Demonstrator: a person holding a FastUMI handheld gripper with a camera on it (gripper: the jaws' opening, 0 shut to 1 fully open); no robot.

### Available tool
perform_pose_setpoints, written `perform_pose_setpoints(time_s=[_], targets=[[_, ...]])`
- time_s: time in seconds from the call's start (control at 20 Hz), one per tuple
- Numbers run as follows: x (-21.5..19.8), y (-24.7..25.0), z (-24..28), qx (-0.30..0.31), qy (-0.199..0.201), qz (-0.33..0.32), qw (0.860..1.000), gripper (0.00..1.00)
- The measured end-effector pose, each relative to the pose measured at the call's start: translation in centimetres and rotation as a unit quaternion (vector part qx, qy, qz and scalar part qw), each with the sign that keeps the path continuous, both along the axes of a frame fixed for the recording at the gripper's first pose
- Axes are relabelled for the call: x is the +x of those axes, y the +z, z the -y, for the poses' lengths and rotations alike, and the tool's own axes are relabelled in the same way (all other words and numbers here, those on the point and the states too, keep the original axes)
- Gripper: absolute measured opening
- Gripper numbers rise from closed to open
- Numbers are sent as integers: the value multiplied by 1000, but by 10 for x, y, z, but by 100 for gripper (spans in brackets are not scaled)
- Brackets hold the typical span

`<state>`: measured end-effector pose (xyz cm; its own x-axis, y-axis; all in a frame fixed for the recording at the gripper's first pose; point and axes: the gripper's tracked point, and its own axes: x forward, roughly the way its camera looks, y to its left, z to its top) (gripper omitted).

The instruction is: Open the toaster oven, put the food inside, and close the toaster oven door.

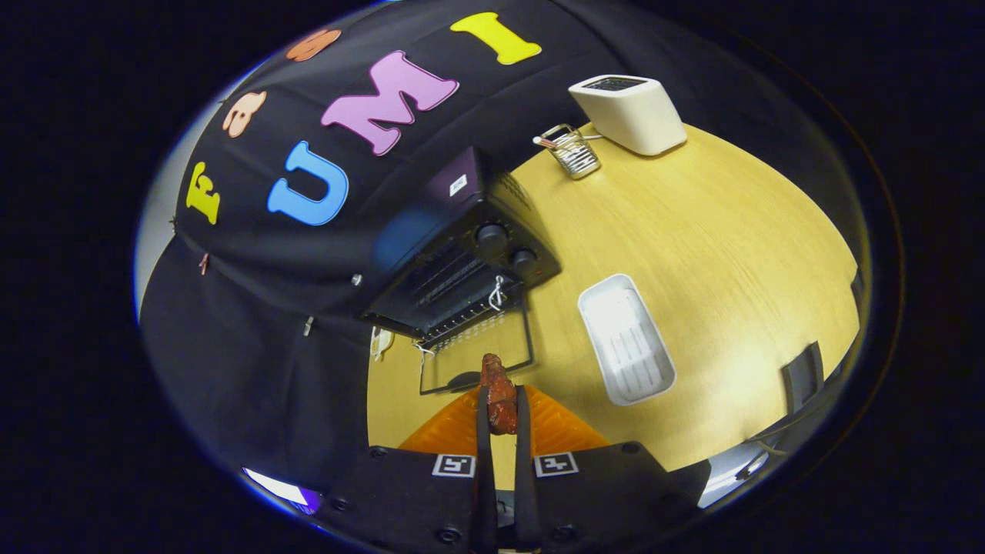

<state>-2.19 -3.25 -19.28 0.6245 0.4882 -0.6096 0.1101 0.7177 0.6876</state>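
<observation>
The black toaster oven (469,254) stands with its glass door (477,355) already lowered. The gripper (502,404) clamps the reddish-brown food piece (500,396) between narrowed jaws, just short of the door. Remaining: insert the food, close the door.

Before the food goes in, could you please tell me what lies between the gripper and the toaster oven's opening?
In the gripper view, the lowered glass door lies between the gripper, shut on the food, and the toaster oven.

Black toaster oven (462,261), reddish-brown food (500,396), orange ribbed fingers (462,422), white tray (627,338), yellow wood-grain table (716,254)
</observation>
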Motion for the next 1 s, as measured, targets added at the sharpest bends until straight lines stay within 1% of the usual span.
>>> perform_pose_setpoints(time_s=[0.15,0.3,0.5,0.65,0.9,1.0], targets=[[9,8,-32,10,2,21,1000,13],[24,11,-63,24,4,28,999,13],[53,5,-98,28,-3,46,999,13],[84,-4,-120,31,-20,75,997,13],[130,-39,-147,39,-65,77,994,13],[147,-45,-153,45,-86,91,991,13]])
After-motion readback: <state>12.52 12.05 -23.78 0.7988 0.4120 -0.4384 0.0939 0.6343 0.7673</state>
